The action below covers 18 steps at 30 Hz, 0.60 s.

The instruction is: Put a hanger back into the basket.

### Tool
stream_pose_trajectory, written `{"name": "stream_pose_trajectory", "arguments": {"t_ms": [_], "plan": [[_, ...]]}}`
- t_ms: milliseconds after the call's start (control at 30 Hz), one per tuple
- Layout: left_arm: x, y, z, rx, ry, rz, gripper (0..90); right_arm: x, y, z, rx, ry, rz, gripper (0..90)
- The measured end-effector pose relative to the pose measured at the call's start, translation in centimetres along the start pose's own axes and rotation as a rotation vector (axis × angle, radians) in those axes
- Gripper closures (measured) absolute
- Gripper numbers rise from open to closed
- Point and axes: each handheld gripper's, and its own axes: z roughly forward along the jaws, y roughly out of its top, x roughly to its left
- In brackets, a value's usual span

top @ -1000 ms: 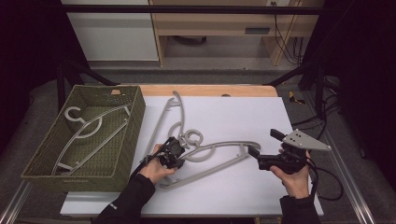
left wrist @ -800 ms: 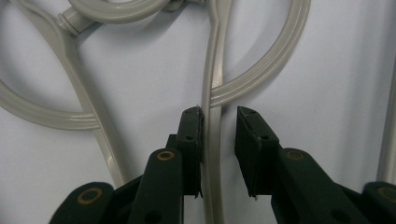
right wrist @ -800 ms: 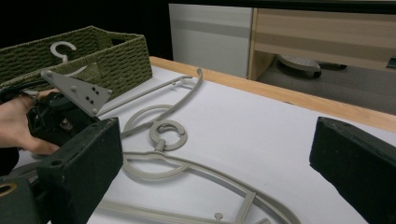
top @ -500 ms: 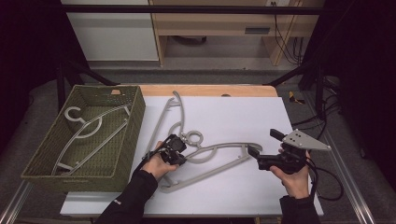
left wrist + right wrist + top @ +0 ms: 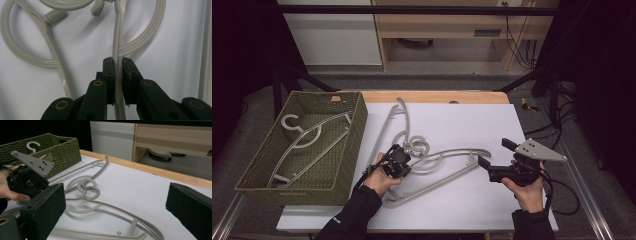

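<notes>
A white table (image 5: 492, 125) with a light wooden strip along its far edge fills the middle of the high view, carried on a metal frame whose rails show at the lower corners. Grey floor (image 5: 447, 80) surrounds it. Across the top of the frame stand a white cabinet (image 5: 332, 32) at upper left and a light wooden desk (image 5: 447, 22) beside it, with black cables (image 5: 519, 35) hanging at its right. Both sides fall into darkness.

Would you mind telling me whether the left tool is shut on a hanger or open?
Shut on it: in the left gripper view, the left tool has both jaws pressed against the hanger's thin grey bar.
</notes>
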Motion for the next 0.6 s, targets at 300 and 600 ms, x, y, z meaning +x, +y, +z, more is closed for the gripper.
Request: {"name": "stream_pose_trajectory", "arguments": {"t_ms": [300,600], "plan": [[-0.2,0.1,-3.2,-0.090,0.048,-0.009,81.9,-0.1,0.1,-0.2,-0.005,-0.002,0.000,2.8],[0.7,1.3,-8.0,-0.149,0.126,-0.029,82.0,-0.3,0.2,-0.7,-0.017,-0.008,-0.005,2.6]]}}
